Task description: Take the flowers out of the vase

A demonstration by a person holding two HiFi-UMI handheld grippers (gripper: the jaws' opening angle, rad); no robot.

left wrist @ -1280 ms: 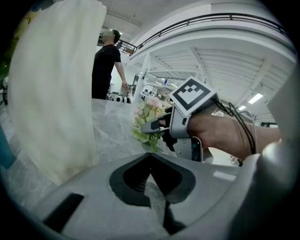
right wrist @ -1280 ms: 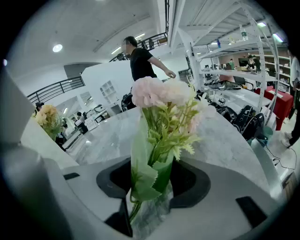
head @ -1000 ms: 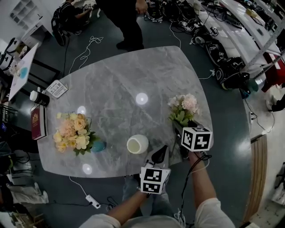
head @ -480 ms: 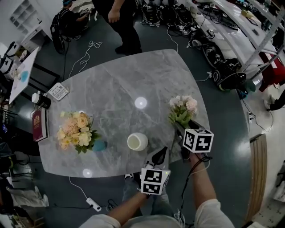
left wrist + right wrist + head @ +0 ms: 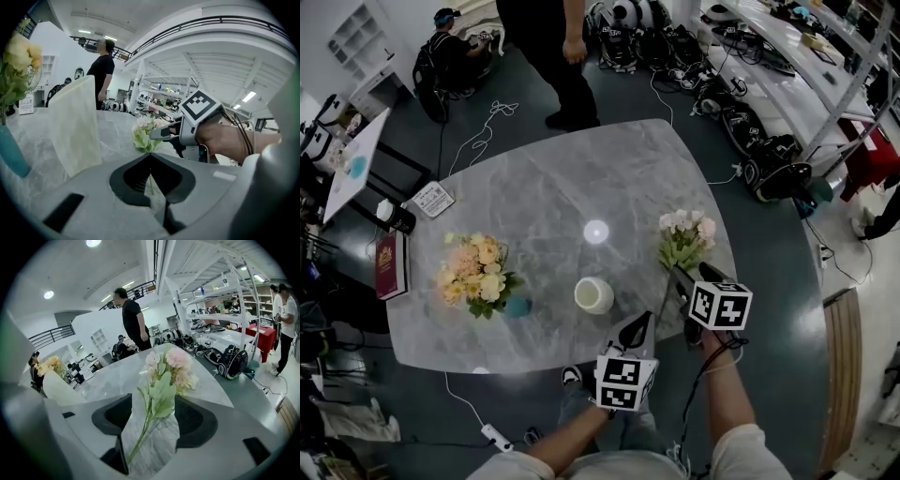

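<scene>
A grey marble table (image 5: 544, 187) stands on a dark workshop floor strewn with cables. Nearest, just right of the white vase (image 5: 593, 295) by the table's near edge, the left gripper (image 5: 640, 322) has its jaws pressed together. Further right of the vase, the right gripper (image 5: 687, 276) has just been opening its jaws. They stand wide, with the stem of the pink-and-white flowers (image 5: 684, 236) loose between them. The flowers lie on the table, outside the vase. Left of the vase is a yellow bouquet (image 5: 476, 275) in a teal vase (image 5: 517, 307). Far beyond the vase, a person (image 5: 553, 47) stands.
</scene>
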